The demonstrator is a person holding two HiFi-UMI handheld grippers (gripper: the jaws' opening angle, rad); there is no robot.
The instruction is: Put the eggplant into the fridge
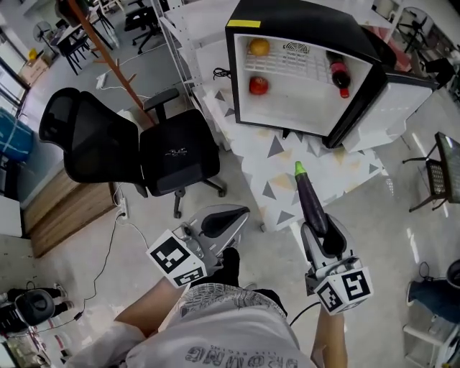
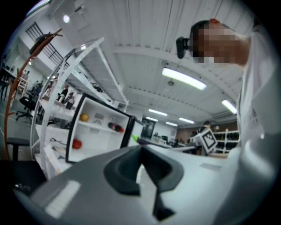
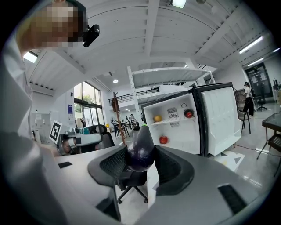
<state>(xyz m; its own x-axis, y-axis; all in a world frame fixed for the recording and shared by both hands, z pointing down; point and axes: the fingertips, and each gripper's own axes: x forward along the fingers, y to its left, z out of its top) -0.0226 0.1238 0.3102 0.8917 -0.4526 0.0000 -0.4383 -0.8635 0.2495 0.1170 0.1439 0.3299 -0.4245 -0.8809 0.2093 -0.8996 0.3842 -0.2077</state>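
So, two hand-held grippers here. The right hand-held gripper has its jaws spread fairly wide and clamped on the fat end of the one eggplant, a dark purple one. The eggplant sticks out toward 12 o'clock with its green tip leading, up in the air over the tabletop with the grey triangle pattern. It's not in the fridge yet.

The left hand-held gripper is at about 9 o'clock from the right one. Its jaws are together at the tips with nothing between them.

Further out at 12 o'clock from the eggplant there's one black mini fridge standing on that tabletop, its door swung open to the 3 o'clock side. Three things are inside. One orange-yellow fruit and one dark bottle with a red end are on the upper shelf, and one red fruit is below them.

At around 10 o'clock from the left gripper there's one black office chair on the floor, well clear of the tabletop.
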